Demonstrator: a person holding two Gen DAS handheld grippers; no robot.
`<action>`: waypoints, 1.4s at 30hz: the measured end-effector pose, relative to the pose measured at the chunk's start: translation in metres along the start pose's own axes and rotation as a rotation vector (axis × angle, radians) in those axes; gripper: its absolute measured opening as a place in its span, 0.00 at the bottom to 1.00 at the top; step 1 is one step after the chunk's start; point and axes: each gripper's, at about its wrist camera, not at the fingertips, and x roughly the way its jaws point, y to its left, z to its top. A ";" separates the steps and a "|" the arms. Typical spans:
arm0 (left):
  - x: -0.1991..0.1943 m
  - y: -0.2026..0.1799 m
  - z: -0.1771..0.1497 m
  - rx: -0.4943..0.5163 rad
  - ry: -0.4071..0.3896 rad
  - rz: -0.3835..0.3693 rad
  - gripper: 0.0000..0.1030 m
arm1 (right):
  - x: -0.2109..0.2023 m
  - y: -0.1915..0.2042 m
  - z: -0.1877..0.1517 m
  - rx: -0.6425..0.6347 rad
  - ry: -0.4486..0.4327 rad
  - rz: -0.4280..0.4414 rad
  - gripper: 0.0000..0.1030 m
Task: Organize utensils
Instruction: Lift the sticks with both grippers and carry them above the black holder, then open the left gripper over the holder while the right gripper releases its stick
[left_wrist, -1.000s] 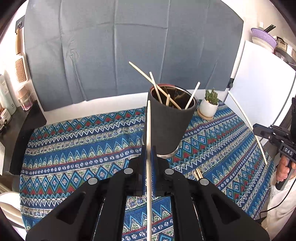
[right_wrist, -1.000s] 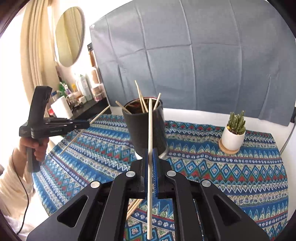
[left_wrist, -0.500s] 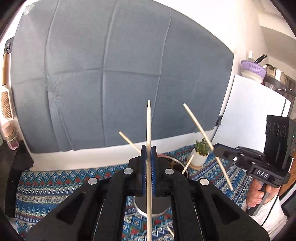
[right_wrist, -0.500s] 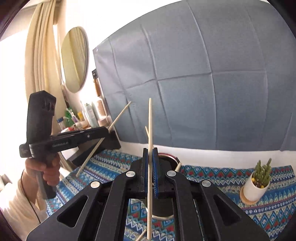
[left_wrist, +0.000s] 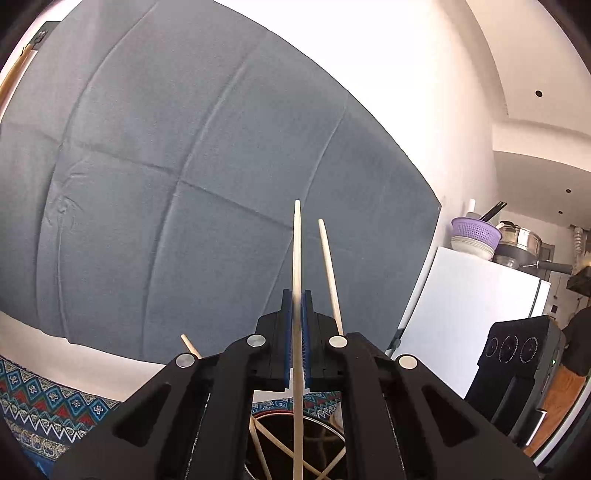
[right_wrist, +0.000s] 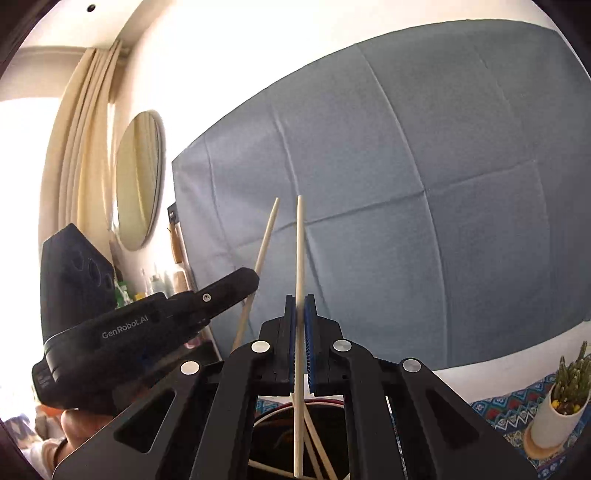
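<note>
Chopsticks were the item in hand, one per gripper, both poised over the dark holder.

Left wrist view: the left gripper (left_wrist: 296, 321) sat clamped on a pale wooden chopstick (left_wrist: 297, 258), blue pads pinching it near mid-length, tip up, lower end hanging over the holder's (left_wrist: 328, 432) open mouth. A second chopstick (left_wrist: 328, 266) rose just beside on the right — the one carried by the other gripper, we judged. Several more sticks lay crossed inside the holder. We judged the stick light, stiff and smooth; a mid-length pinch leaves it free to pivot, so a loose hold could let it swing. The patterned tablecloth (left_wrist: 40, 402) showed at lower left; the grey backdrop (left_wrist: 166, 166) filled the rest.

Right wrist view: the right gripper (right_wrist: 300, 325) was closed on its own chopstick (right_wrist: 300, 258), likewise upright, lower end inside the holder's rim (right_wrist: 273, 411). The left gripper's body (right_wrist: 147, 325) came in from the left with its stick (right_wrist: 266, 236) tilted toward ours; the two tips stood near each other but apart. A potted cactus (right_wrist: 565, 402) stood well off to the right.

Room — the holder's mouth looked crowded with leaning sticks, so we judged a straight drop likeliest to clear. The rim was the only hard edge nearby. With both sticks entering at once, they could knock together.
</note>
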 end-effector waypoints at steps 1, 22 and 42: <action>0.002 -0.001 -0.004 0.007 -0.002 0.001 0.05 | 0.003 -0.001 -0.005 -0.006 0.000 -0.009 0.04; -0.003 -0.006 -0.032 0.111 0.005 0.086 0.05 | -0.002 0.005 -0.026 -0.154 0.141 -0.069 0.06; -0.052 0.015 -0.020 0.029 0.005 0.202 0.90 | -0.046 -0.006 -0.022 -0.125 0.162 -0.151 0.70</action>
